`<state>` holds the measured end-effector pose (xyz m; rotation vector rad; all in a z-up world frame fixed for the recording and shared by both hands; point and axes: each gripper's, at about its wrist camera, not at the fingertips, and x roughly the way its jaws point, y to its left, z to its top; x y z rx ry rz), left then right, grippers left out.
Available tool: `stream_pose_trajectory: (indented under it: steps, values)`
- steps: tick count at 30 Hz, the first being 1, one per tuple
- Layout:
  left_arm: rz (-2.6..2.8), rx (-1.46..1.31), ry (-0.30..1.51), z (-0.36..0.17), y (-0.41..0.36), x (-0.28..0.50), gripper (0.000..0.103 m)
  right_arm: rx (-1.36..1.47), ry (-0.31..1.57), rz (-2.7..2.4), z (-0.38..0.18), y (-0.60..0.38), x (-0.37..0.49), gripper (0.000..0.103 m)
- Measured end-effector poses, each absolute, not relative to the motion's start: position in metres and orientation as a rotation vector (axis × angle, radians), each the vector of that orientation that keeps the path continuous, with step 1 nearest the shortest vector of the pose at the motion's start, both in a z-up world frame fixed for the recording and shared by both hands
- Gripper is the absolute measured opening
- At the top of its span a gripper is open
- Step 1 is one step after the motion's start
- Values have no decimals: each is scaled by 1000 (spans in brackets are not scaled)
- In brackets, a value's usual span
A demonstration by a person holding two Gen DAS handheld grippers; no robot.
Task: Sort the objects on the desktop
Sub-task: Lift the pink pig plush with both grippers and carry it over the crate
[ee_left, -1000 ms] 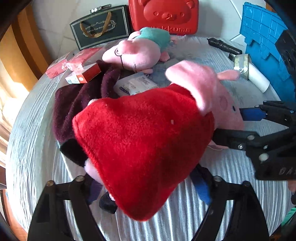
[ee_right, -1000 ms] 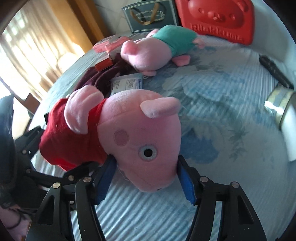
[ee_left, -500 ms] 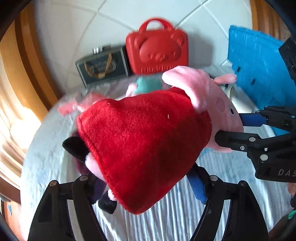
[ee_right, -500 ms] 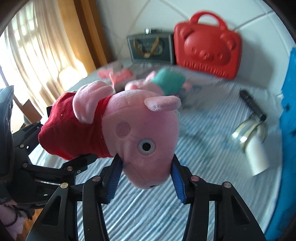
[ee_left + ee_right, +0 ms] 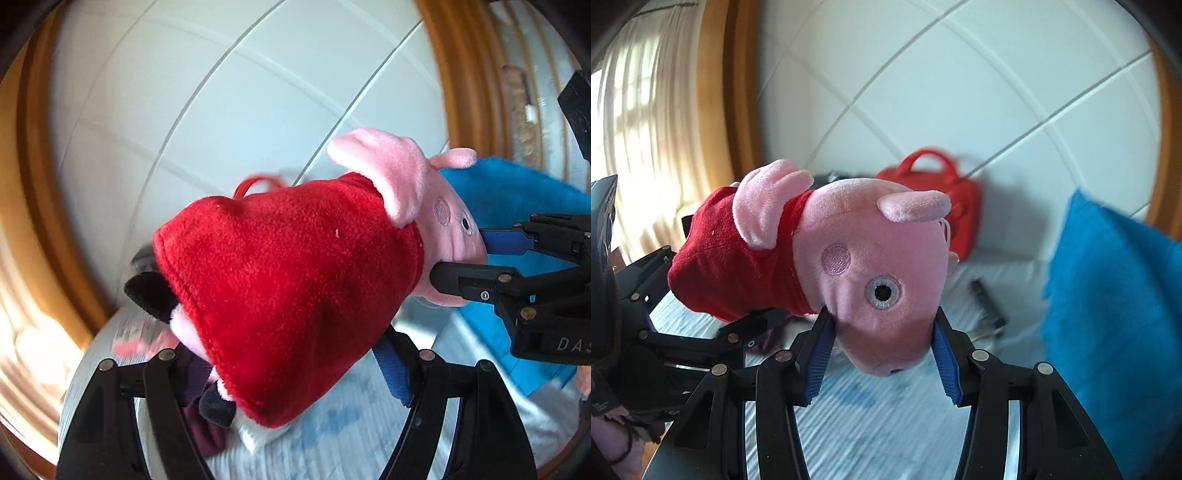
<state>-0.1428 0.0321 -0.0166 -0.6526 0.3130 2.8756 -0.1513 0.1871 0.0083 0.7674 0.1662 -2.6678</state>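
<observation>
**Kid:** Holding the pig (image 5: 871, 273) with two grippers, why?

**Helper:** It is big and floppy. The right gripper (image 5: 882, 350) squeezes the pink head between its blue pads (image 5: 822, 354). The left gripper (image 5: 295, 373) has the body in the red dress between its arms.

**Kid:** Is the left one squeezing too?

**Helper:** I think so. Its arms stand wide, but the dress fills the gap and the pig does not sag there. The dress hides one pad, so I cannot see the press on both sides.

**Kid:** Where is the pig now?

**Helper:** Up in the air, over the bed (image 5: 871, 424). It lies on its side, head toward the right gripper, black feet toward the left. Nothing under it touches it.

**Kid:** Why hold it sideways?

**Helper:** Each gripper takes one end, so the weight is shared. With one grip, I think the soft toy could droop or slip out.

**Kid:** What is that red thing behind?

**Helper:** A red case (image 5: 945, 206) by the white wall (image 5: 997, 92). A blue pad (image 5: 1115, 295) stands at the right. A dark stick-like thing (image 5: 986, 299) lies on the bed, too blurry to name.

**Kid:** Is the sorting done?

**Helper:** Not yet, I think. The pig has no spot yet. Both ends should go down together, so it does not twist.
</observation>
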Motion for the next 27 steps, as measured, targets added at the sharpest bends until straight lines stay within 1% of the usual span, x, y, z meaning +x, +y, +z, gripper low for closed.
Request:
stream_pose_trajectory:
  steps: [6, 12, 15, 19, 27]
  values:
    - [2777, -470, 318, 36, 94, -152, 76, 698, 180, -2858, 69, 247, -139, 50]
    - [2635, -381, 342, 71, 179, -163, 76, 670, 159, -3027, 104, 322, -129, 50]
    - [2564, -371, 362, 79, 225, -166, 77, 687, 156, -3106, 110, 361, -125, 50]
    - [2471, -398, 395, 76, 285, -171, 77, 727, 160, -3187, 109, 409, -122, 50]
    - [2358, -491, 432, 65, 361, -190, 77, 843, 61, -3247, 101, 476, -132, 50]
